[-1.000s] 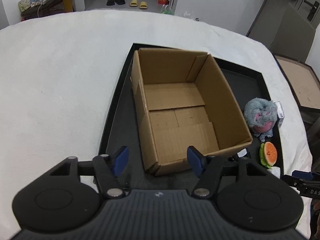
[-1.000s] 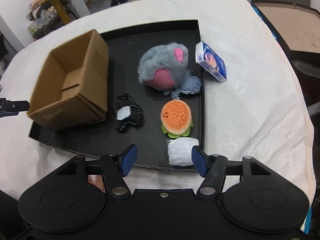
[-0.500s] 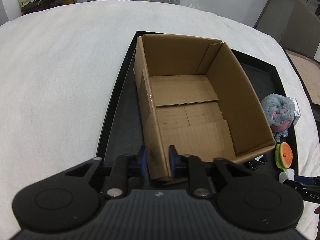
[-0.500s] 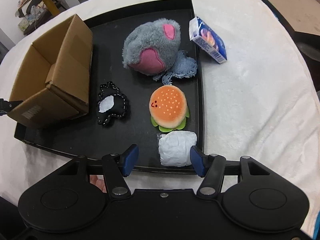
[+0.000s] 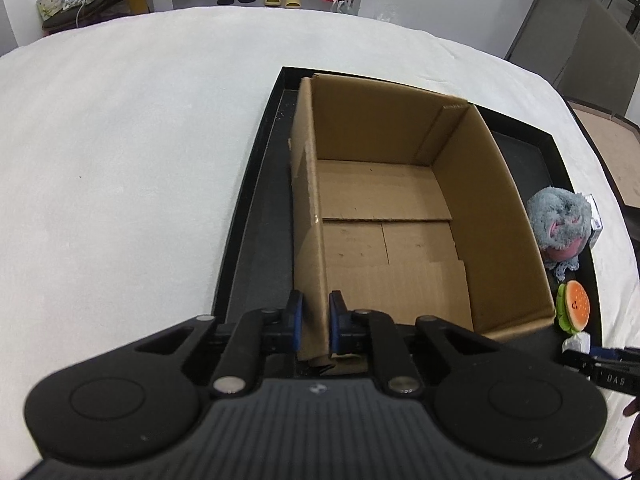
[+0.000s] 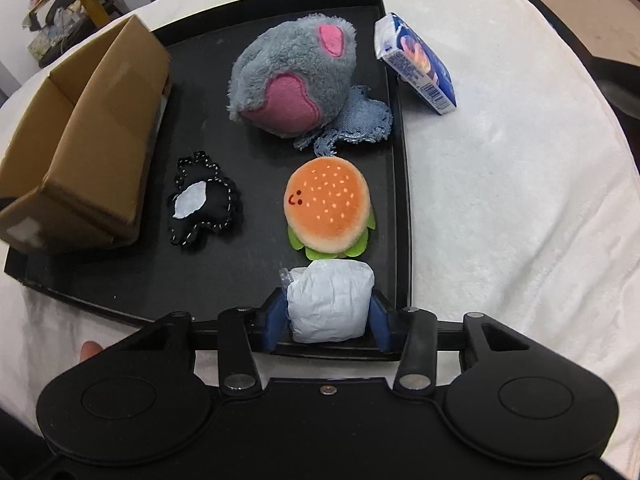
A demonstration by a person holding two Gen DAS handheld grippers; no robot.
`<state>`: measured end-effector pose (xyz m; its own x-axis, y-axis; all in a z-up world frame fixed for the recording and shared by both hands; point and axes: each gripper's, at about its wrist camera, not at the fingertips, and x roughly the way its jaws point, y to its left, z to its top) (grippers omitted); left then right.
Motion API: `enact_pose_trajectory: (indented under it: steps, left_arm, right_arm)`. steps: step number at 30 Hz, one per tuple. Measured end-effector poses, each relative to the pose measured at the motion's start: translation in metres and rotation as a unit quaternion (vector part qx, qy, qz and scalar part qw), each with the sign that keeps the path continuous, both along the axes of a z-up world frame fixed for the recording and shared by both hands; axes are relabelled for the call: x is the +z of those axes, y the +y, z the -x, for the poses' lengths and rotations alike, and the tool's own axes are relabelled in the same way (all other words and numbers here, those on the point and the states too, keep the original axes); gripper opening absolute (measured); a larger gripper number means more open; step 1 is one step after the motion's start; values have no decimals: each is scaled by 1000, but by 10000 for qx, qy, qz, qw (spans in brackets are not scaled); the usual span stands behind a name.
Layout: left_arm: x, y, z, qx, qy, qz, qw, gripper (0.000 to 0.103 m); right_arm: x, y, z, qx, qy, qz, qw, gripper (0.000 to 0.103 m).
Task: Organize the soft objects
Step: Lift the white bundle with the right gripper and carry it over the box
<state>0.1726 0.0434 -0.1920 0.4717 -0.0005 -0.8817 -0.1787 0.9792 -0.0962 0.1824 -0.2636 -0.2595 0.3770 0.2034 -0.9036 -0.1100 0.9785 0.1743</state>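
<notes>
Right, my read of both wrist cams:
L gripper (image 5: 316, 322): I've got it clenched on the near-left wall of the cardboard box (image 5: 400, 216), one blue pad outside, one inside.
Box: open-topped, nothing inside, sits at the left end of the black tray (image 6: 208, 280).
R gripper (image 6: 330, 314): closed around the white wrapped bundle (image 6: 330, 302) at the tray's near edge; pads touch both its sides.
Burger plush (image 6: 328, 210): just beyond the bundle, touching it or nearly so, can't tell.
Grey plush (image 6: 294, 76): farther back w/ pink patches, lying partly over a denim scrap (image 6: 360, 126).
Black felt piece (image 6: 204, 200): btwn box and burger plush, white patch on top.
Blue carton (image 6: 416, 64): off the tray, on the white-covered worktop (image 6: 500, 200), just beside the tray's right rim.
</notes>
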Motion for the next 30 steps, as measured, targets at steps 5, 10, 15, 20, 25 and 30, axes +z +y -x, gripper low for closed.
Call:
enact_pose_trajectory:
  steps: [5, 10, 15, 20, 25, 30]
  left_arm:
    - [4, 2, 6, -15, 22, -28, 10000, 11]
    - [5, 5, 11, 20, 45, -108, 9999, 10]
    - [7, 7, 11, 31, 26, -214, 9998, 9]
    - [9, 10, 10, 64, 11, -253, 9997, 9]
    - [8, 10, 7, 47, 70, -280, 9996, 10]
    - [6, 11, 5, 69, 99, -218, 9997, 10]
  right_arm:
    - [6, 3, 2, 56, -191, 19, 9998, 42]
    - [22, 6, 1, 74, -389, -25, 9992, 41]
    - [36, 12, -1, 185, -580, -138, 9980, 41]
    - [48, 19, -8, 313, -785, -122, 9963, 41]
    - [59, 29, -10, 451, -977, -160, 9941, 41]
    - [66, 38, -13, 552, -1087, -206, 9923, 41]
